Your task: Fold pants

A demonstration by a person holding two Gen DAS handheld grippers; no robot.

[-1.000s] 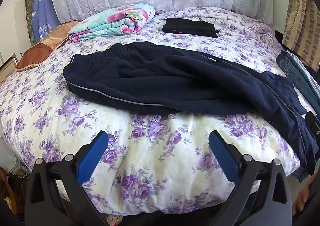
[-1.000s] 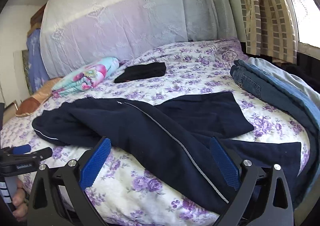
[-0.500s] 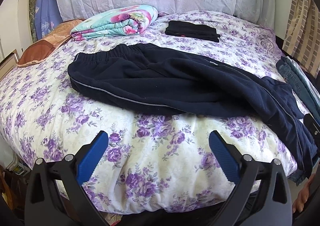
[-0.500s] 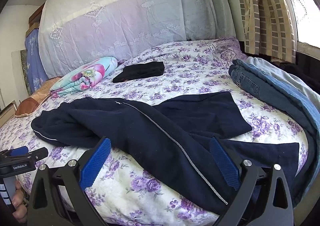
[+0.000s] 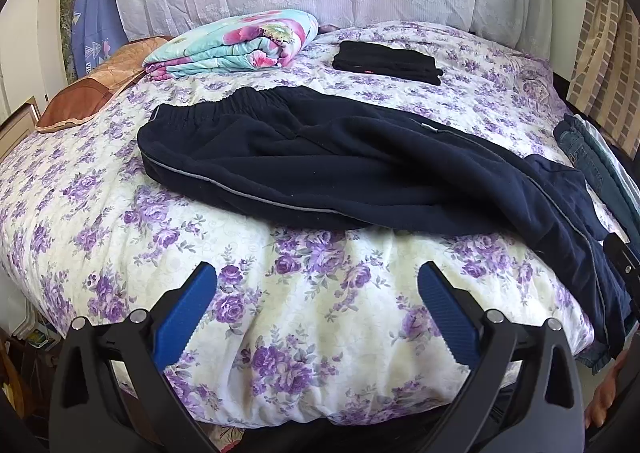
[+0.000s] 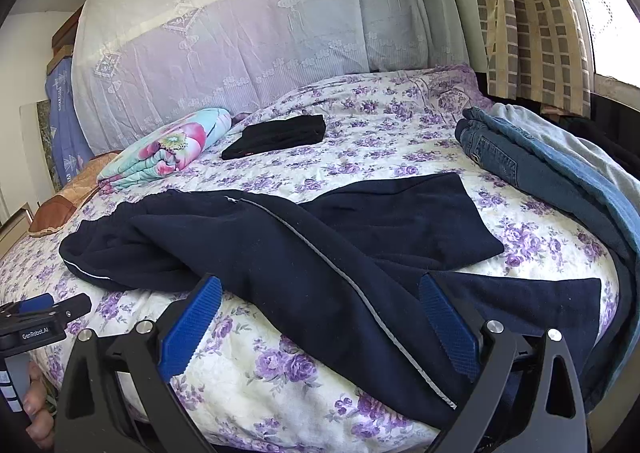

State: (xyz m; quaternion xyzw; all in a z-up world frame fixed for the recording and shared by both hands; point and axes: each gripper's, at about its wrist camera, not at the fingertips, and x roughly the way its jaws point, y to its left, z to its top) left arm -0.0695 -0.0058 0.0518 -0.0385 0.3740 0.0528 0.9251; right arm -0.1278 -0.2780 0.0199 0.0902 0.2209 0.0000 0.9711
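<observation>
Pants (image 5: 320, 165) lie crosswise; waistband left, legs right.

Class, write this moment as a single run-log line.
stage: pre-grasp | navy pants unfolded on bed | left gripper open, empty | right gripper open, empty

Unfolded navy pants (image 5: 320, 169) on floral bed (image 5: 280, 293)

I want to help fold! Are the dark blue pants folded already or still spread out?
Still spread out. The dark blue pants lie lengthwise across the bed, rumpled, legs splayed apart, one hanging over the edge.
</observation>
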